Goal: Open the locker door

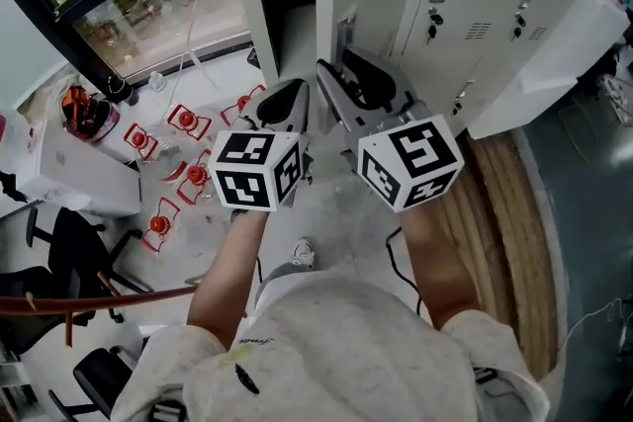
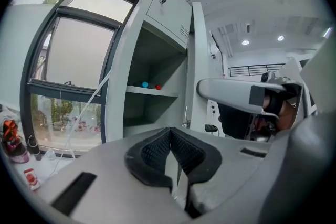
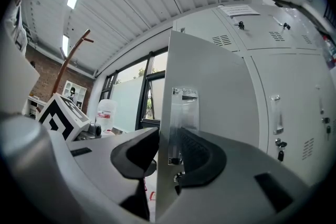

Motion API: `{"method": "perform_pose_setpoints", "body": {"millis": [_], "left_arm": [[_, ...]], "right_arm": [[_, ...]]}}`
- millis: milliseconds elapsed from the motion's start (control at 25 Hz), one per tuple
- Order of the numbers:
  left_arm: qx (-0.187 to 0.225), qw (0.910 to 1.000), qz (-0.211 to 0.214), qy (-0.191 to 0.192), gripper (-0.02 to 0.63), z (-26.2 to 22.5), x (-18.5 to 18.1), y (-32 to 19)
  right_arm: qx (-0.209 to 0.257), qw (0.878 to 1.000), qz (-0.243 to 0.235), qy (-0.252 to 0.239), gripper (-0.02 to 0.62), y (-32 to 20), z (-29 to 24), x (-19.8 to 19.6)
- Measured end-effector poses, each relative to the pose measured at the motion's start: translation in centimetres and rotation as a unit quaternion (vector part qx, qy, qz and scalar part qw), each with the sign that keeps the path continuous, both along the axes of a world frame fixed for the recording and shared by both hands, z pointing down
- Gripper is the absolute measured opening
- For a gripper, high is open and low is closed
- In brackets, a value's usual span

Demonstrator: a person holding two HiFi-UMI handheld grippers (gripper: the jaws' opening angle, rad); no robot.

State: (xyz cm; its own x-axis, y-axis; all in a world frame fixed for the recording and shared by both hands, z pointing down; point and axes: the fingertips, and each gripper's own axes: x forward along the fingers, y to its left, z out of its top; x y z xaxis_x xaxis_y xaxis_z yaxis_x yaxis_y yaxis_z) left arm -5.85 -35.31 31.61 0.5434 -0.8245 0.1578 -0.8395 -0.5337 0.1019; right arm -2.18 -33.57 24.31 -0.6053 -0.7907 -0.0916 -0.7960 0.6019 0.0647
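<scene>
One locker door (image 3: 210, 92) sits between the right gripper's (image 3: 167, 150) two jaws.

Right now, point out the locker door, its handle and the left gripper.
locker door (image 3: 215, 76), right gripper view, bare outer face.
handle (image 3: 185, 113), right gripper view, its middle.
left gripper (image 2: 170, 131), left gripper view, between closed fingertips.
</scene>
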Motion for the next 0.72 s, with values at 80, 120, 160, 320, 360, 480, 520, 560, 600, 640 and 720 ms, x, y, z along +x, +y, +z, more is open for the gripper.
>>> {"method": "perform_pose_setpoints", "body": {"millis": [80, 120, 160, 320, 360, 480, 520, 560, 600, 640, 720], "left_arm": [[0.002, 1.0000, 0.005, 0.001, 0.007, -0.1, 0.6, 0.2], [0.002, 1.0000, 0.007, 0.001, 0.006, -0.1, 0.9, 0.2], [0.003, 1.0000, 0.009, 0.001, 0.006, -0.2, 1.2, 0.3], [0.003, 0.9999, 0.017, 0.001, 0.006, -0.3, 2.2, 0.7], [0.004, 0.9998, 0.018, 0.001, 0.007, -0.3, 2.5, 0.9], [0.006, 0.9998, 0.022, 0.001, 0.006, -0.4, 2.9, 1.3], [0.006, 0.9997, 0.022, 0.001, 0.006, -0.5, 3.0, 1.4], [0.007, 0.9997, 0.023, 0.001, 0.006, -0.5, 3.2, 1.5], [0.007, 0.9997, 0.024, 0.001, 0.006, -0.5, 3.4, 1.7], [0.007, 0.9996, 0.026, 0.000, 0.006, -0.5, 3.6, 1.8], [0.007, 0.9996, 0.029, -0.002, 0.006, -0.3, 4.2, 2.2]], "right_arm": [[0.002, 1.000, -0.002, -0.001, 0.119, 0.4, 0.0, 0.5], [0.004, 1.000, -0.003, 0.000, 0.120, 0.6, 0.0, 0.8], [0.005, 1.000, -0.004, 0.000, 0.120, 0.9, 0.0, 1.0], [0.012, 1.000, -0.007, 0.007, 0.123, 1.5, 0.0, 2.0], [0.014, 1.000, -0.007, 0.011, 0.124, 1.7, 0.0, 2.1], [0.018, 1.000, -0.006, 0.014, 0.127, 2.1, -0.1, 2.7], [0.020, 1.000, -0.005, 0.014, 0.129, 2.3, -0.1, 2.9], [0.021, 1.000, -0.004, 0.015, 0.129, 2.4, -0.2, 3.1], [0.022, 1.000, -0.002, 0.016, 0.130, 2.6, -0.2, 3.3], [0.023, 1.000, 0.001, 0.018, 0.132, 2.7, -0.2, 3.6], [0.026, 0.999, 0.007, 0.022, 0.132, 3.0, -0.1, 4.2]]}}
